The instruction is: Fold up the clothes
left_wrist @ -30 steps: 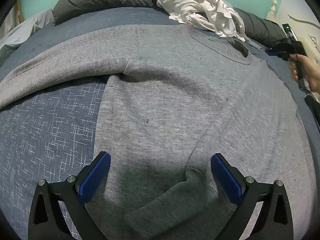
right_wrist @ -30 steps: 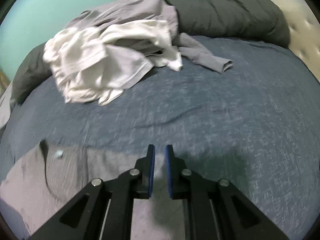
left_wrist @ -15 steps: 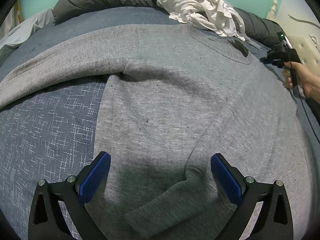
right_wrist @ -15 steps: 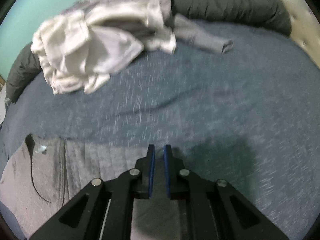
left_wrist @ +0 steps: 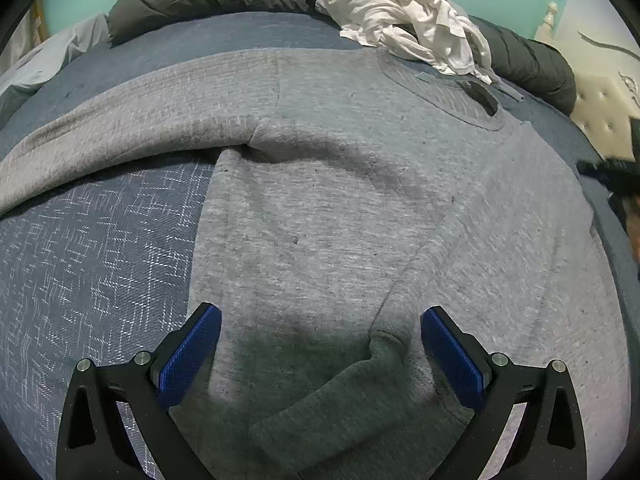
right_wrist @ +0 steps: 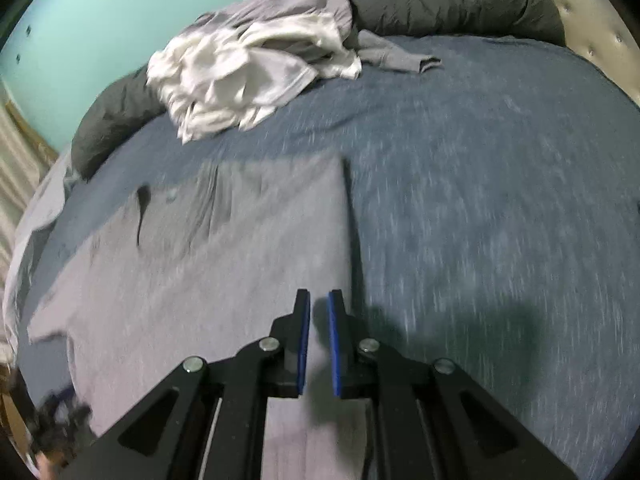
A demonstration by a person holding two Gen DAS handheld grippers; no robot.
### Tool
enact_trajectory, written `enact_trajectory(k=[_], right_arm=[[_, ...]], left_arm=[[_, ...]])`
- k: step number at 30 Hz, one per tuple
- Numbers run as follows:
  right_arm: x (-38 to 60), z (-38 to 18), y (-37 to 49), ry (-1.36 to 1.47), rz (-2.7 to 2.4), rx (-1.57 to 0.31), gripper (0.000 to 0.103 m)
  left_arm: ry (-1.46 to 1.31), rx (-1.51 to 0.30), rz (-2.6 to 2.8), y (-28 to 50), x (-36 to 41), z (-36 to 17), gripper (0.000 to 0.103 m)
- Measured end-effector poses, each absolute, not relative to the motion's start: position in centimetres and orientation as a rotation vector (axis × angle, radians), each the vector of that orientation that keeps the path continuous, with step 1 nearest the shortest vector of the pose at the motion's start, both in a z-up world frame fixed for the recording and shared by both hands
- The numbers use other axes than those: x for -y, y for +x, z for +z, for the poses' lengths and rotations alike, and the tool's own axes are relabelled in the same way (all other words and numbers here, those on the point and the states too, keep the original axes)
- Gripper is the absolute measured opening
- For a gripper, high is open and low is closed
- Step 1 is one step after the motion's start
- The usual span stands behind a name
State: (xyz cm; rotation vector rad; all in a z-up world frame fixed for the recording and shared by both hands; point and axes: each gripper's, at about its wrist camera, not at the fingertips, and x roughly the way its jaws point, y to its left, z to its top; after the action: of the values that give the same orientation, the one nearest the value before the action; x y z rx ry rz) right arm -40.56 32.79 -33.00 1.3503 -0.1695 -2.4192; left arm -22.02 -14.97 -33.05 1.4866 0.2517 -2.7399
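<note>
hovering over grey sweatshirt: left gripper jaws wide, right gripper nearly closed, empty.

A sweatshirt lies spread on the bed, with a clothes pile behind it.

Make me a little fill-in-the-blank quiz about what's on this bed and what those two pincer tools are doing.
1. The grey sweatshirt lies spread flat on the ____ bedspread.
2. The left gripper has its jaws wide ____ above the sweatshirt.
3. The right gripper has its jaws nearly ____.
4. The crumpled pile of clothes near the dark pillows is mostly ____.

Missing words: blue; open; shut; white
</note>
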Motion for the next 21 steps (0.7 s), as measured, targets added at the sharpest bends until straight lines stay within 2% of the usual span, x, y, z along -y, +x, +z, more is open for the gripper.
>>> enact_trajectory(k=[6,9,14,21], right_arm=[[-33.7,-35.2,-38.8,1.408,-2.451,0.187,0.007],[-33.7,-34.0,-37.8,1.376,-2.485,0.245,0.007],[-29.9,-31.4,-34.1,1.245,-2.464,0.2,0.007],[-25.8,-30.2,-28.5,1.155,-2.341,0.362,0.007]], left_arm=[[1.487,-0.259,-2.736,-22.0,15.0,-33.1,0.103],[1.481,-0.27,-2.739,-22.0,15.1,-33.1,0.103],[1.459,-0.328,-2.75,-21.1,15.8,-32.3,0.103],[1.411,-0.331,-2.768,-18.7,17.1,-30.8,0.103]])
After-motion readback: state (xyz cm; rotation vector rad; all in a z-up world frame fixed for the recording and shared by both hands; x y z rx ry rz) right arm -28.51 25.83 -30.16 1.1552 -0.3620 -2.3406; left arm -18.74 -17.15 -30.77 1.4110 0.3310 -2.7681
